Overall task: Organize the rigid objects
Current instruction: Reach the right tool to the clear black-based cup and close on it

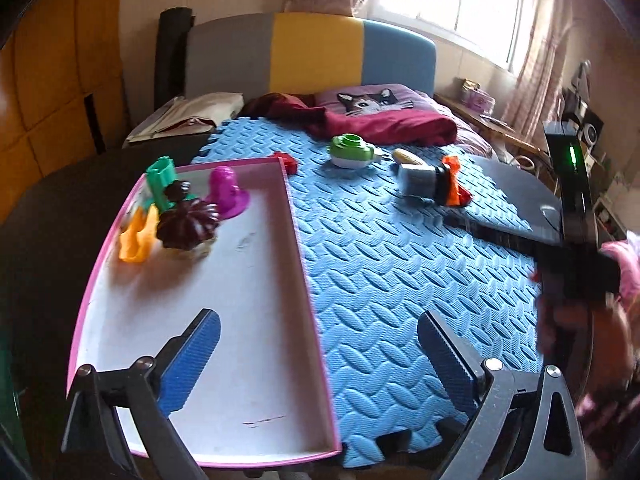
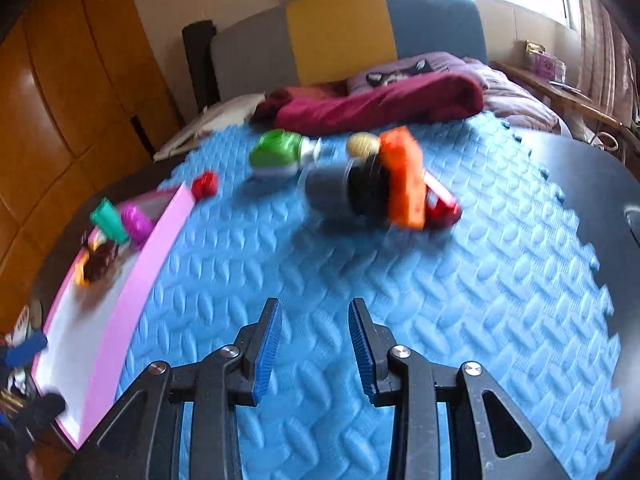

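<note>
While both tools hang over the blue woven-pattern foam mat (image 2: 400,280), neither has anything between its pads. Left gripper (image 1: 320,354): jaws spread wide, 1 pad over the white floor of the pink-rimmed shallow tray (image 1: 308,280), the other over the mat, straddling the tray's right wall. Right gripper (image 2: 314,350): jaws narrowly parted, empty, above bare mat, pointing toward the loose toys.

Tray sits at the mat's left edge. At its far-left end are 4 toys bunched together: orange plastic piece (image 1: 138,238), dark brown ridged toy (image 1: 186,222), green plastic block (image 1: 160,178), magenta bell-shaped toy (image 1: 228,194). Brown one touches the orange and green; magenta stands just beside them. Rest of the tray floor is bare.

Loose on the mat, further out: small red plastic piece (image 1: 288,162) just beyond the tray's far-right corner; green-and-white round toy (image 1: 352,152) near mid-mat; right of it a cluster of grey-and-black cylinder toy (image 1: 422,180), orange block (image 2: 404,178), red piece (image 2: 442,206) beneath it, and a yellowish rounded toy (image 1: 406,156) behind. Right wrist view is motion-blurred, so cluster details are unclear.

Behind the mat: crumpled maroon cloth (image 1: 384,126), cat-print pillow (image 1: 372,100), grey-yellow-blue headboard (image 1: 312,52).
</note>
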Tool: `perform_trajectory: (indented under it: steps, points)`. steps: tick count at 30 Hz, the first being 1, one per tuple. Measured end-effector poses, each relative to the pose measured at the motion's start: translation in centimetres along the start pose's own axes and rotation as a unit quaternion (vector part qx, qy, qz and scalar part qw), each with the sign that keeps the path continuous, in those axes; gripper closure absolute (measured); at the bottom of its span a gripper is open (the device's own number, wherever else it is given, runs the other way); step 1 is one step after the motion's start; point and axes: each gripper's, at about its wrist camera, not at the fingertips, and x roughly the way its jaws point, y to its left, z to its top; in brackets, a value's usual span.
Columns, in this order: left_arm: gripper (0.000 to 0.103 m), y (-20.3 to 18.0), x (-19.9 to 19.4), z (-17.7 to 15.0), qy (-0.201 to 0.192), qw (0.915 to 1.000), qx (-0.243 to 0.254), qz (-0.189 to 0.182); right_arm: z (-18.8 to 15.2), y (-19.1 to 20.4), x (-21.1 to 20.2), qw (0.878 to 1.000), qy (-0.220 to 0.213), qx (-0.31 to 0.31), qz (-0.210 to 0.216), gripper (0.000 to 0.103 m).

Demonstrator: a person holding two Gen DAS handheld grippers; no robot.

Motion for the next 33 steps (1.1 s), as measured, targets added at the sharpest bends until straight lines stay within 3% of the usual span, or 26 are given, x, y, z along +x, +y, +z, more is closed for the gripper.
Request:
perform_trajectory:
  steps: [5, 11, 14, 16, 22, 27, 30, 33]
  points:
    - [0.003, -0.7, 0.1, -0.3, 0.009, 1.0000, 0.004, 0.000, 5.4, 0.7, 0.6, 0.999, -0.030, -0.030, -0.014, 0.067]
    - [0.003, -0.4, -0.1, -0.3, 0.009, 0.9999, 0.000, 0.012, 9.0, 1.6, 4.7, 0.997, 0.010, -0.072, -0.035, 0.067]
    - [0.003, 0.0, -0.3, -0.2, 0.006, 0.9998, -0.006, 0.017, 8.4, 1.4, 6.3, 0.994, 0.039, -0.088, -0.052, 0.066]
    - [0.003, 0.2, -0.3, -0.1, 0.005, 0.9998, -0.011, 0.019, 7.4, 1.7, 5.9, 0.994, 0.035, -0.096, -0.049, 0.066]
    - [0.003, 0.5, -0.2, 0.3, -0.004, 0.9995, -0.028, 0.016, 2.9, 2.5, 2.0, 0.995, 0.028, -0.095, 0.008, 0.066]
    - [0.003, 0.3, 0.0, 0.5, -0.006, 0.9994, -0.033, 0.013, -0.4, 0.5, -1.7, 0.998, -0.005, -0.039, 0.056, 0.066]
    - [0.003, 0.3, 0.1, 0.4, -0.006, 0.9993, -0.035, 0.013, -1.2, -1.9, -3.3, 0.999, -0.034, 0.003, 0.038, 0.065]
    - [0.003, 0.3, 0.2, 0.3, -0.001, 0.9992, -0.037, 0.013, -0.7, -3.4, -3.2, 0.999, -0.035, 0.012, 0.010, 0.063]
